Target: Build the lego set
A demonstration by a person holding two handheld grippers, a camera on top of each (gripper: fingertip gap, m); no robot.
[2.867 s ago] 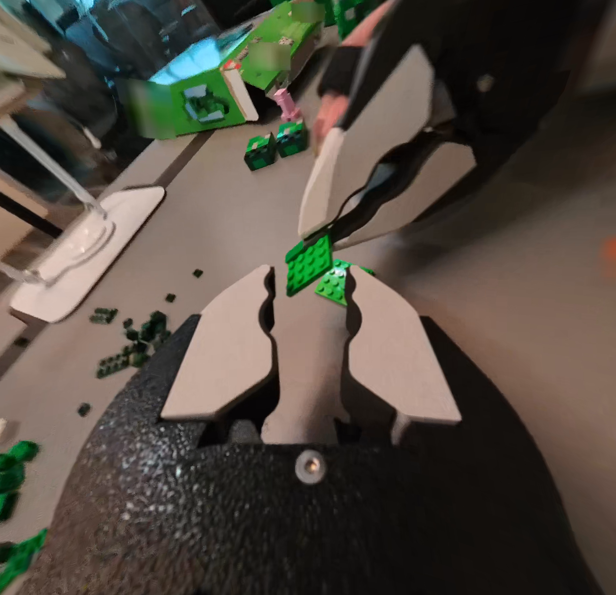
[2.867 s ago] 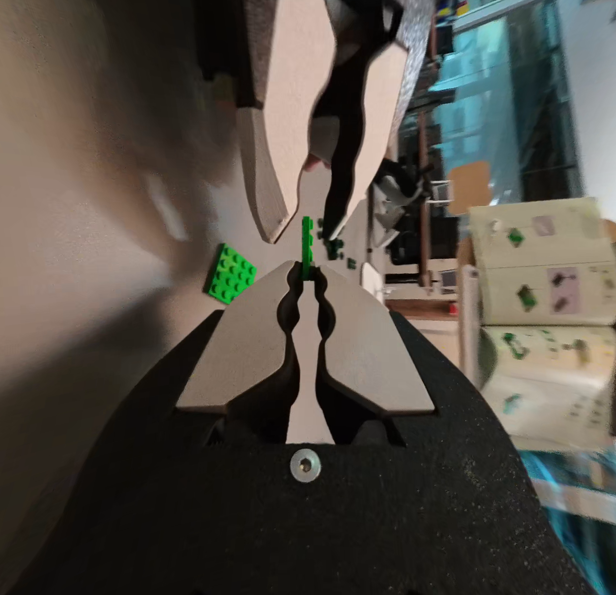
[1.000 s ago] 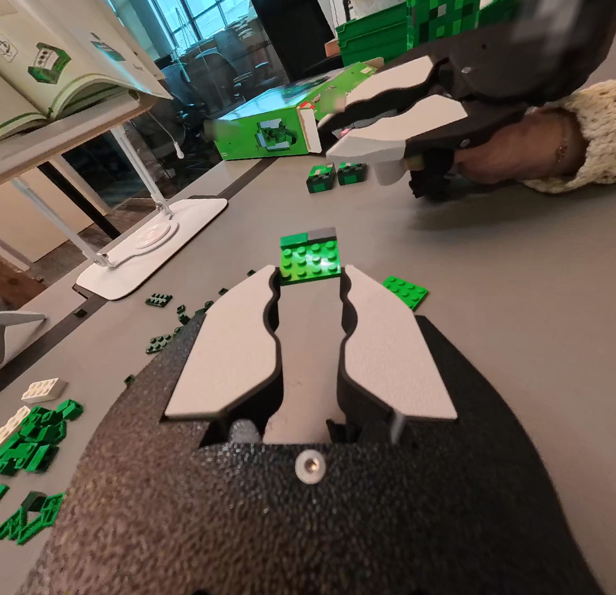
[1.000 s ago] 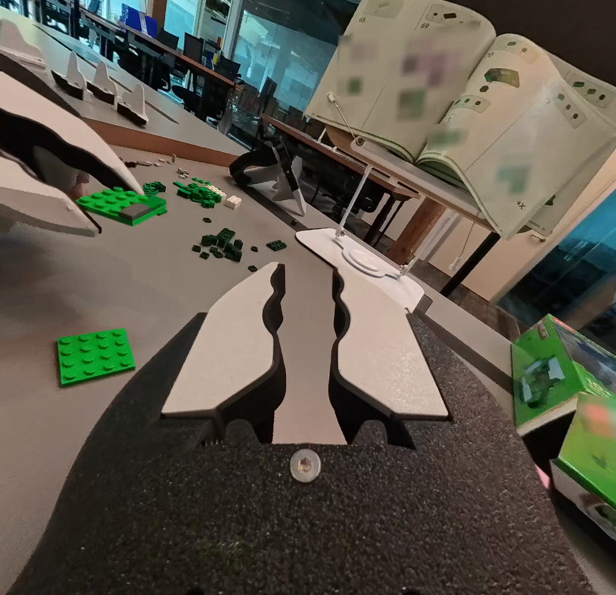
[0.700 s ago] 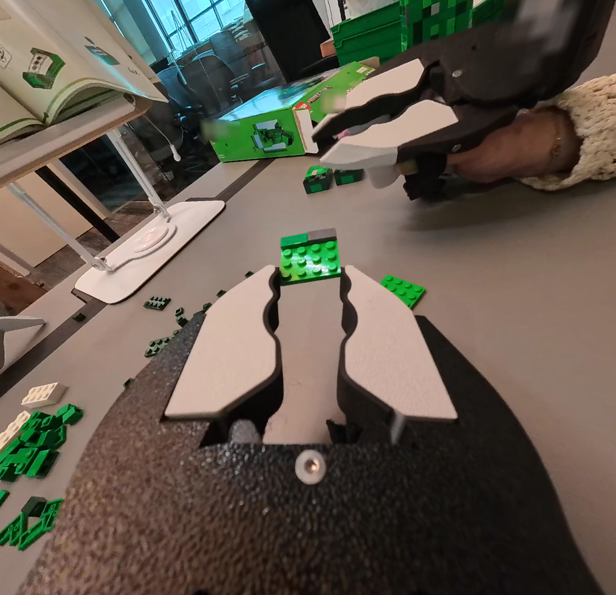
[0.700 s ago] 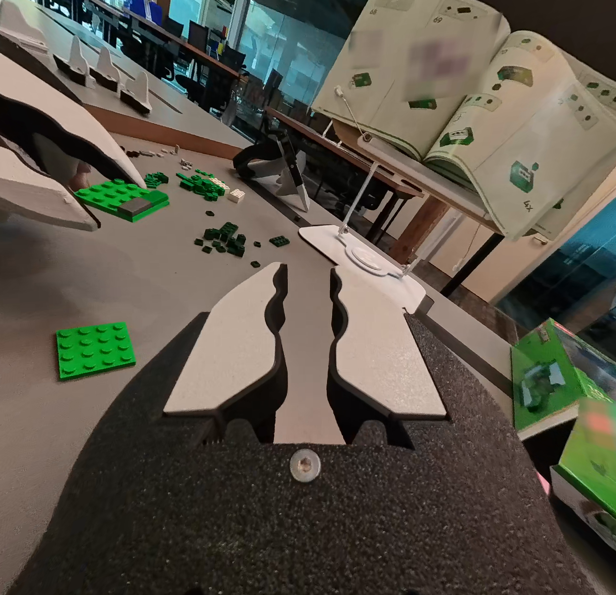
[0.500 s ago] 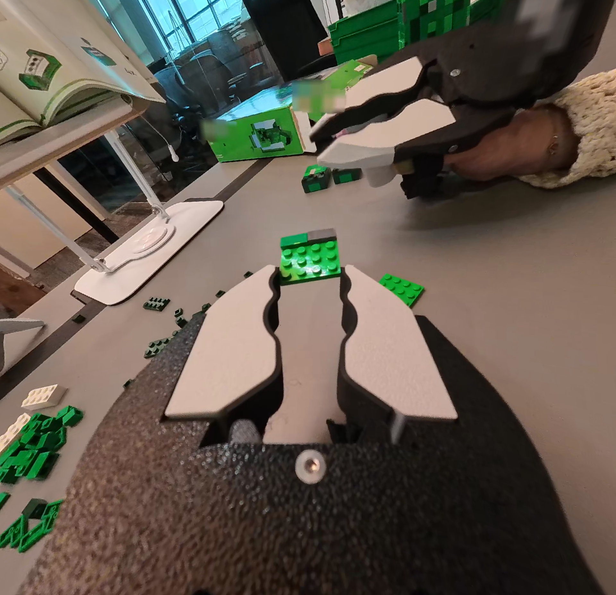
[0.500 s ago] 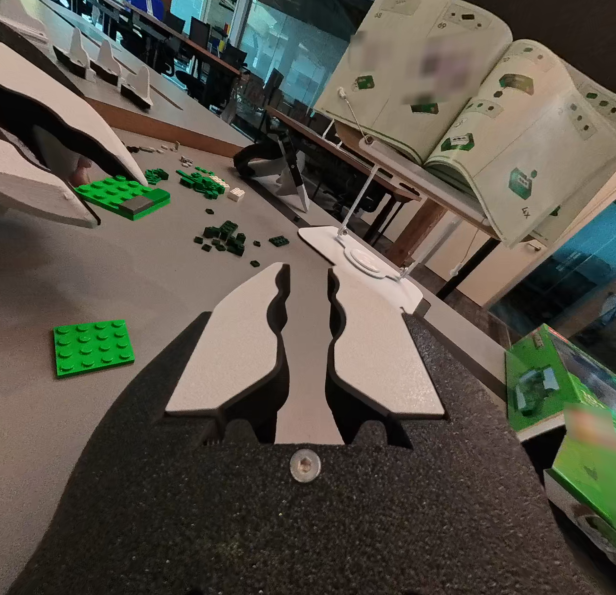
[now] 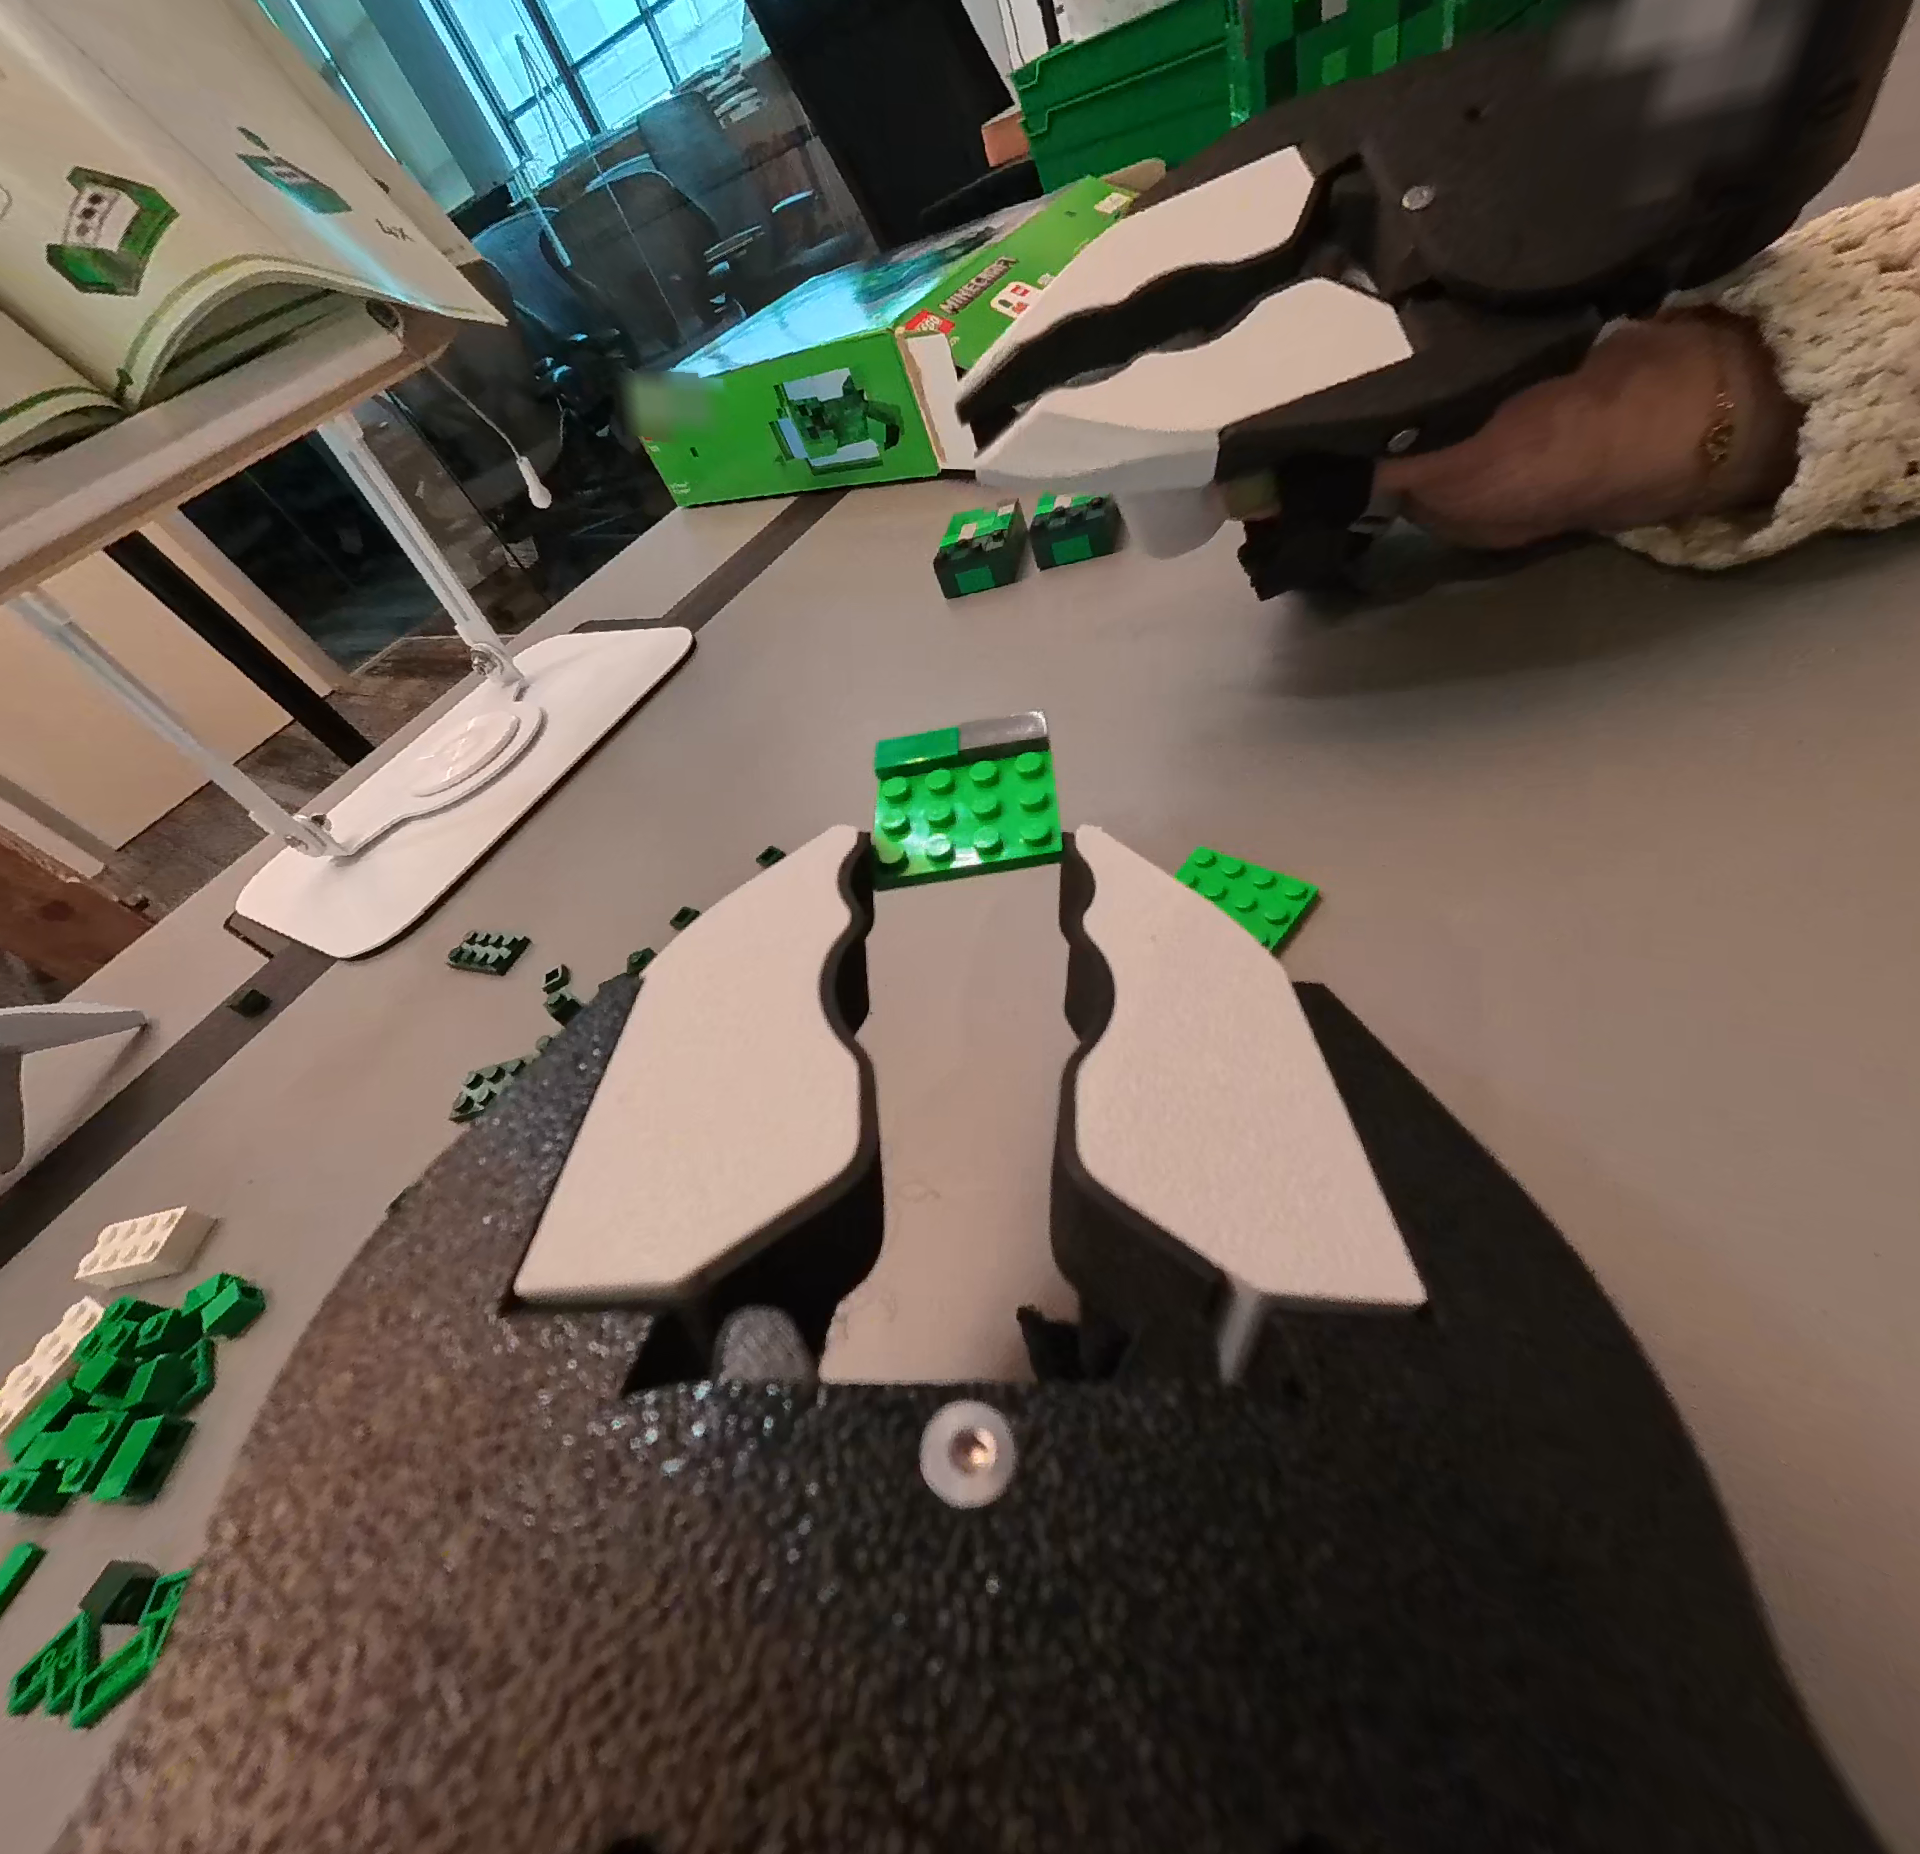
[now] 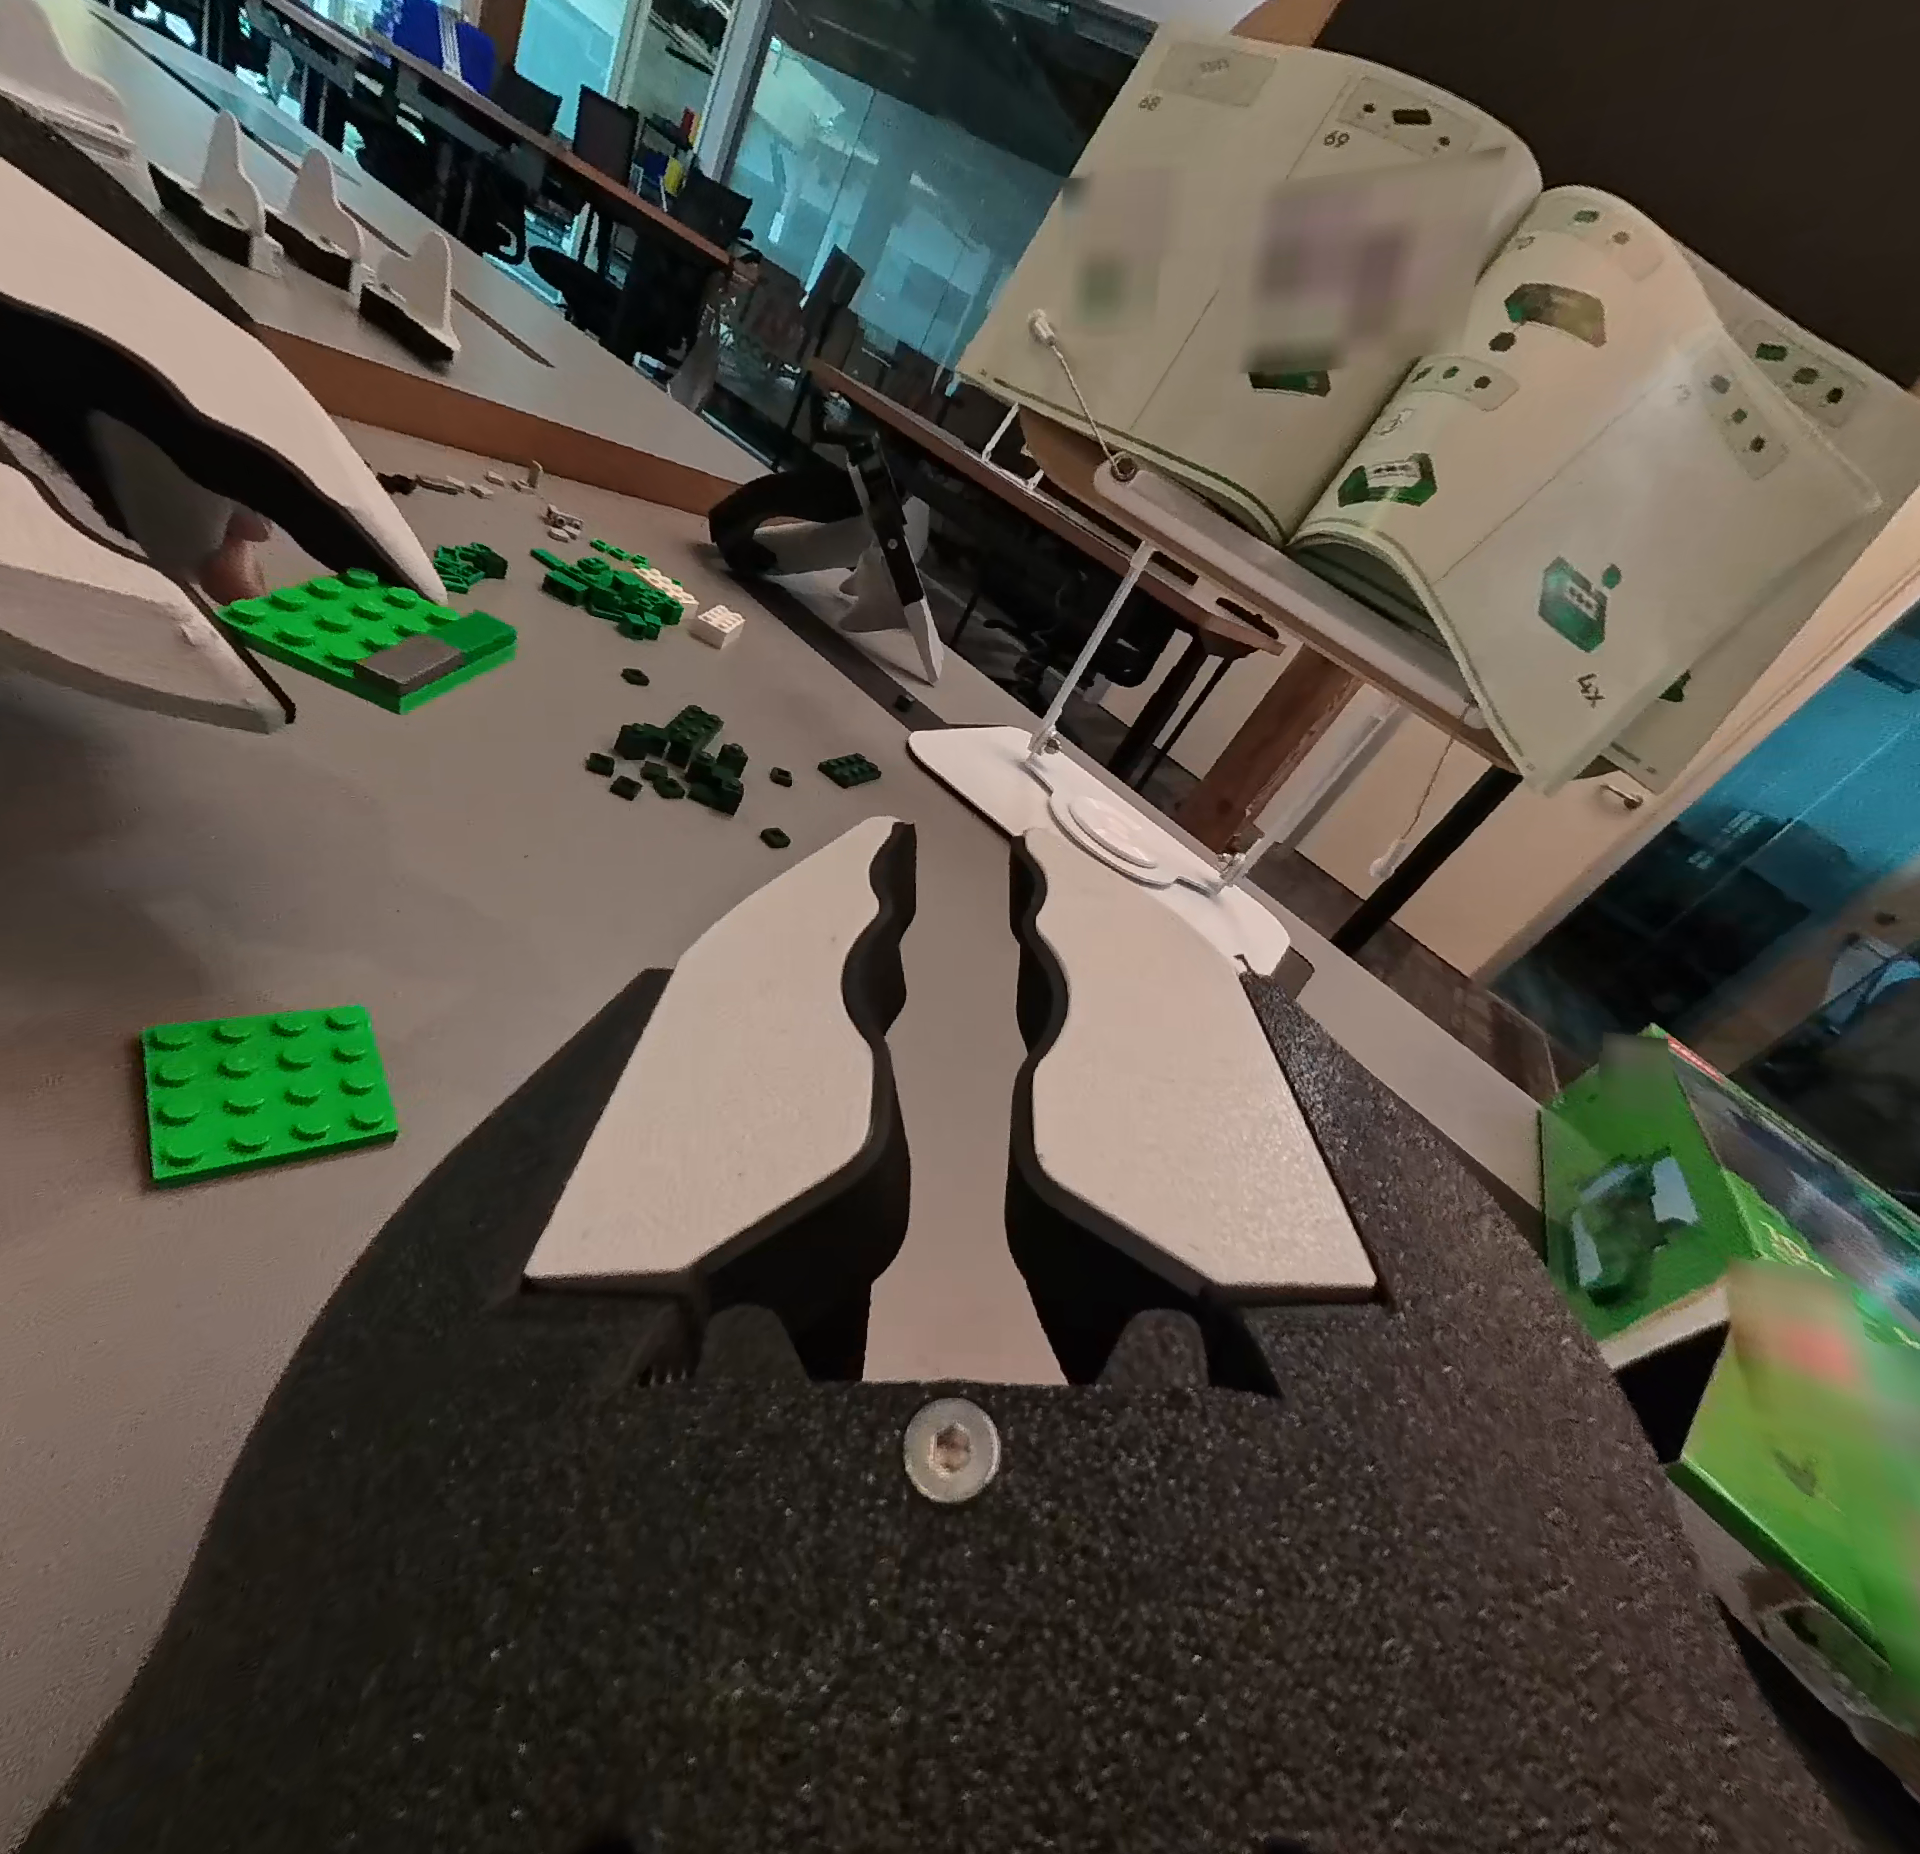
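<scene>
A bright green plate assembly (image 9: 966,807) with a grey tile on its far edge lies on the grey table (image 9: 1558,973). My left gripper (image 9: 966,843) is shut on its near end, one fingertip on each side. The right wrist view shows the same plate (image 10: 353,620) between the left gripper's (image 10: 338,646) fingers. A loose green square plate (image 9: 1247,895) lies just to the right and also shows in the right wrist view (image 10: 265,1092). My right gripper (image 10: 961,833) is empty, with a narrow gap between its fingers. It hovers above the table at the far right (image 9: 982,433).
Two small dark green cubes (image 9: 1029,542) sit below the right gripper. Dark green pieces (image 10: 681,755), a bright green pile (image 9: 104,1389) and a white brick (image 9: 145,1243) lie to the left. An instruction book (image 10: 1403,350) rests on a white stand (image 9: 457,765). A green box (image 9: 831,412) lies behind. Left tips to right tips: about 12 centimeters. From my left tips it is roughly 7 centimeters to the loose green square plate (image 9: 1247,895); from my right, 12 centimeters. It turns up in the right wrist view (image 10: 247,1107) as well.
The right gripper's fingers have drawn closer together. The left gripper and the plate assembly have stayed in place.
</scene>
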